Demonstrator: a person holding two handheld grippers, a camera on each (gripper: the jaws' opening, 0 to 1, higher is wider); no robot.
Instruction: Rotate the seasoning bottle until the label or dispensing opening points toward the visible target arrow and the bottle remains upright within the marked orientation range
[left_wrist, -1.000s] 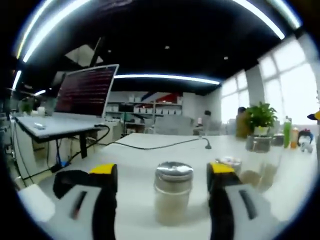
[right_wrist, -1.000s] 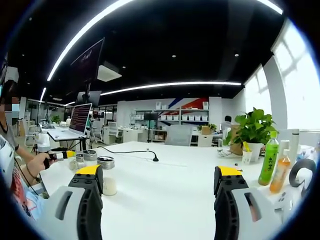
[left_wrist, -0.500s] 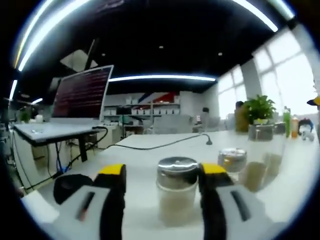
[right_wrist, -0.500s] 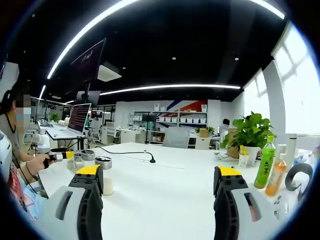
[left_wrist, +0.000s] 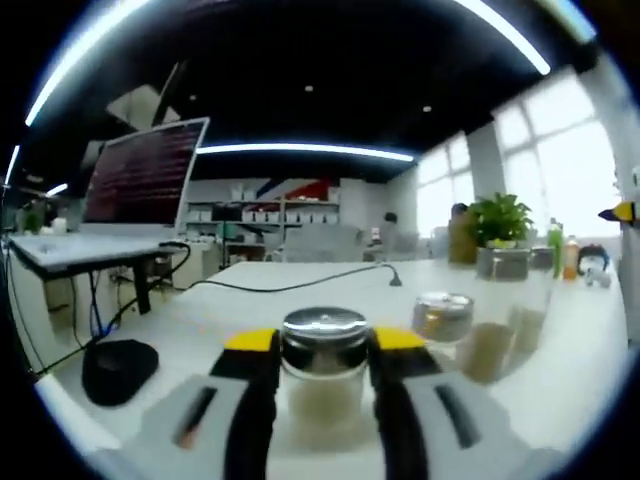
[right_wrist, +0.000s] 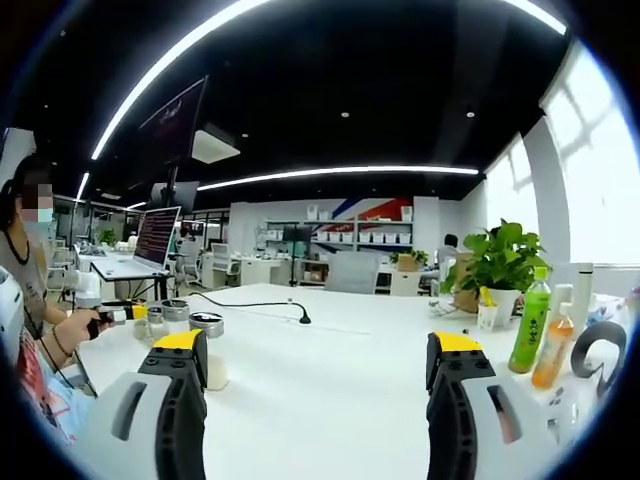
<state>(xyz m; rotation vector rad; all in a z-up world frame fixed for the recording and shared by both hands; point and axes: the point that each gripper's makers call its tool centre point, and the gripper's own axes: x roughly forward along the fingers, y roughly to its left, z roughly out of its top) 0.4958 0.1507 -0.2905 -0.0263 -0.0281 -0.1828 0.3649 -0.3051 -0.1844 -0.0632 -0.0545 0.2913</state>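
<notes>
Table (left_wrist: 300, 290): white top, carries all items below
Monitor (left_wrist: 140, 175): at 10 o'clock in the left gripper view, on a side desk, screen lit
Plant (right_wrist: 505, 262): potted, at 3 o'clock in the right gripper view; green bottle (right_wrist: 528, 320) just beside it
Left gripper (left_wrist: 322, 355): at 6 o'clock in its own view, yellow-tipped jaws drawn in against both sides of the bottle, clamped on it
Right gripper (right_wrist: 310, 365): at 6 o'clock in its own view, jaws wide apart, nothing between them
Bottle (left_wrist: 322, 385): upright, metal cap, pale contents, between the left jaws
Second shaker (left_wrist: 443, 315): at 4 o'clock, near the bottle, apart from it
Mouse (left_wrist: 118, 358): black, at 8 o'clock
</notes>
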